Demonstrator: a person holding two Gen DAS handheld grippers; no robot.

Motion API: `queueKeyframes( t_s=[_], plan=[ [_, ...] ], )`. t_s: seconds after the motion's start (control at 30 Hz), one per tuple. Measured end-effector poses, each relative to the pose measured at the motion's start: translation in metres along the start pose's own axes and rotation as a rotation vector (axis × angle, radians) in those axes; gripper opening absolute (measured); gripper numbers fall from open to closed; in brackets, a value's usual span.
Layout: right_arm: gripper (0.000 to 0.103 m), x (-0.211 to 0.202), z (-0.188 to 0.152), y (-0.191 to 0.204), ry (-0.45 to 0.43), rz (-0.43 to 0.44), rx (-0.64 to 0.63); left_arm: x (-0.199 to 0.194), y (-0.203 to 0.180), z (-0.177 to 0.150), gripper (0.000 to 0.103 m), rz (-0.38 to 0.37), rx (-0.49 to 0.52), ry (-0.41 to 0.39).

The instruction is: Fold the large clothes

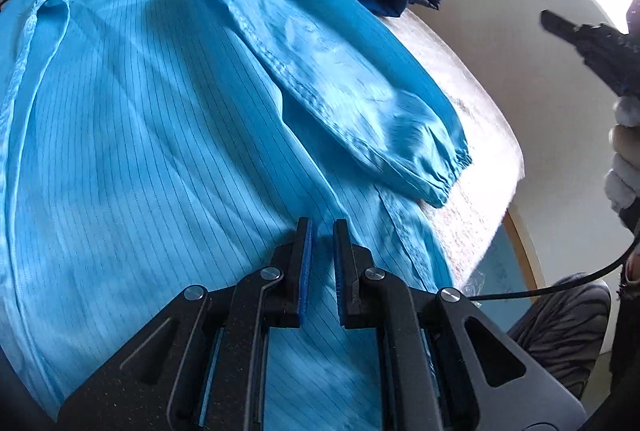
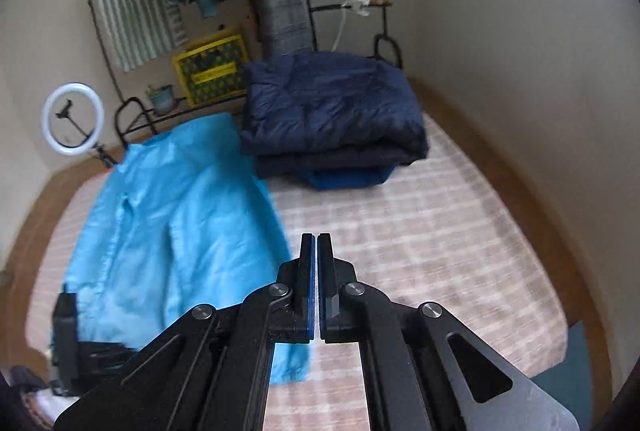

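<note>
We see the light-blue striped garment (image 1: 160,135) spread flat on the checked tabletop (image 2: 440,231), lying directly beneath and ahead of the left tongs (image 1: 322,227). Those tongs hover just above the cloth near its lower hem with their blue pads apart by a narrow gap, grasping nothing. One sleeve (image 1: 340,91) is folded across the body, its elastic cuff reaching the tabletop's edge to the right of the left tongs. From the right wrist view, the right tongs (image 2: 316,243) are nearly clenched, only a sliver between the pads, and empty; the garment (image 2: 176,231) lies to their left, its near edge passing just beside them. A stack of folded dark-blue jackets (image 2: 332,111) sits farther back on the tabletop.
</note>
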State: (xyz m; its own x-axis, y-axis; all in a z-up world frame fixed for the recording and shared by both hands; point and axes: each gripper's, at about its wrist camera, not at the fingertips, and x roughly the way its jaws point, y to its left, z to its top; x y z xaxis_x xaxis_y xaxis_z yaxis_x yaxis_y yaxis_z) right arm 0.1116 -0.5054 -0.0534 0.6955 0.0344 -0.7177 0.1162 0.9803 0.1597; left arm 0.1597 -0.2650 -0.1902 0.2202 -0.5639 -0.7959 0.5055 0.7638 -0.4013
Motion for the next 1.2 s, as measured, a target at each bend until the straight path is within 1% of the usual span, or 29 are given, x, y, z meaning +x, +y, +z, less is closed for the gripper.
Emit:
queueKeyframes(
  t_s=[0.07, 0.1, 0.13, 0.2, 0.27, 0.33, 0.37, 0.4, 0.43, 0.47, 0.53, 0.6, 0.73, 0.8, 0.87, 0.93, 1.0, 1.07, 1.1, 1.13, 1.17, 1.2],
  plan=[
    [0.022, 0.018, -0.016, -0.007, 0.055, 0.025, 0.042, -0.010, 0.000, -0.006, 0.008, 0.023, 0.018, -0.006],
    [0.045, 0.025, -0.024, -0.011, 0.077, 0.027, 0.070, -0.013, 0.000, -0.009, 0.008, 0.026, 0.018, -0.005],
    [0.057, 0.035, -0.034, -0.016, 0.101, 0.039, 0.110, -0.019, 0.002, -0.012, 0.008, 0.021, 0.010, -0.002],
    [0.057, 0.054, -0.052, -0.027, 0.161, 0.071, 0.176, -0.033, 0.003, -0.019, 0.008, 0.002, -0.003, -0.001],
    [0.057, 0.080, -0.073, -0.037, 0.235, 0.108, 0.258, -0.045, 0.001, -0.022, 0.008, -0.002, 0.001, -0.005],
    [0.057, 0.096, -0.084, -0.042, 0.272, 0.125, 0.307, -0.059, -0.002, -0.023, 0.008, -0.009, 0.005, -0.018],
    [0.057, 0.105, -0.088, -0.042, 0.285, 0.146, 0.324, -0.065, -0.003, -0.023, 0.008, -0.017, 0.003, -0.029],
    [0.044, 0.112, -0.091, -0.040, 0.296, 0.177, 0.332, -0.075, -0.003, -0.023, 0.008, -0.020, 0.001, -0.048],
    [0.010, 0.117, -0.092, -0.037, 0.309, 0.189, 0.330, -0.082, -0.002, -0.022, 0.008, -0.016, 0.000, -0.064],
    [0.001, 0.123, -0.092, -0.032, 0.336, 0.188, 0.318, -0.088, -0.002, -0.021, 0.008, -0.010, 0.002, -0.075],
    [0.000, 0.124, -0.087, -0.026, 0.329, 0.129, 0.279, -0.101, 0.003, -0.019, 0.008, 0.012, 0.002, -0.108],
    [0.000, 0.114, -0.075, -0.022, 0.288, 0.075, 0.229, -0.115, 0.013, -0.017, 0.008, 0.020, -0.034, -0.137],
    [0.000, 0.067, -0.037, -0.015, 0.146, -0.044, 0.106, -0.136, 0.036, -0.013, 0.008, 0.022, -0.106, -0.191],
    [0.000, 0.042, -0.017, -0.008, 0.069, -0.137, 0.020, -0.146, 0.048, -0.013, 0.008, 0.028, -0.143, -0.212],
    [0.000, 0.009, 0.004, 0.013, -0.038, -0.224, -0.102, -0.153, 0.056, -0.013, 0.008, 0.016, -0.177, -0.228],
    [0.000, -0.015, 0.016, 0.038, -0.102, -0.221, -0.181, -0.159, 0.061, -0.013, 0.008, 0.025, -0.187, -0.243],
    [0.000, -0.034, 0.016, 0.075, -0.140, -0.202, -0.292, -0.165, 0.064, -0.015, 0.008, 0.044, -0.183, -0.257],
    [0.000, -0.043, -0.002, 0.122, -0.137, -0.176, -0.441, -0.169, 0.066, -0.017, 0.008, 0.051, -0.185, -0.265],
    [0.000, -0.043, -0.012, 0.140, -0.129, -0.162, -0.495, -0.171, 0.067, -0.018, 0.008, 0.054, -0.186, -0.269],
    [0.000, -0.044, -0.028, 0.159, -0.113, -0.141, -0.554, -0.173, 0.067, -0.019, 0.008, 0.060, -0.182, -0.272],
    [0.000, -0.045, -0.044, 0.174, -0.101, -0.113, -0.596, -0.174, 0.067, -0.021, 0.008, 0.066, -0.179, -0.276],
    [0.000, -0.045, -0.055, 0.184, -0.090, -0.086, -0.610, -0.176, 0.068, -0.022, 0.008, 0.068, -0.176, -0.278]
  ],
)
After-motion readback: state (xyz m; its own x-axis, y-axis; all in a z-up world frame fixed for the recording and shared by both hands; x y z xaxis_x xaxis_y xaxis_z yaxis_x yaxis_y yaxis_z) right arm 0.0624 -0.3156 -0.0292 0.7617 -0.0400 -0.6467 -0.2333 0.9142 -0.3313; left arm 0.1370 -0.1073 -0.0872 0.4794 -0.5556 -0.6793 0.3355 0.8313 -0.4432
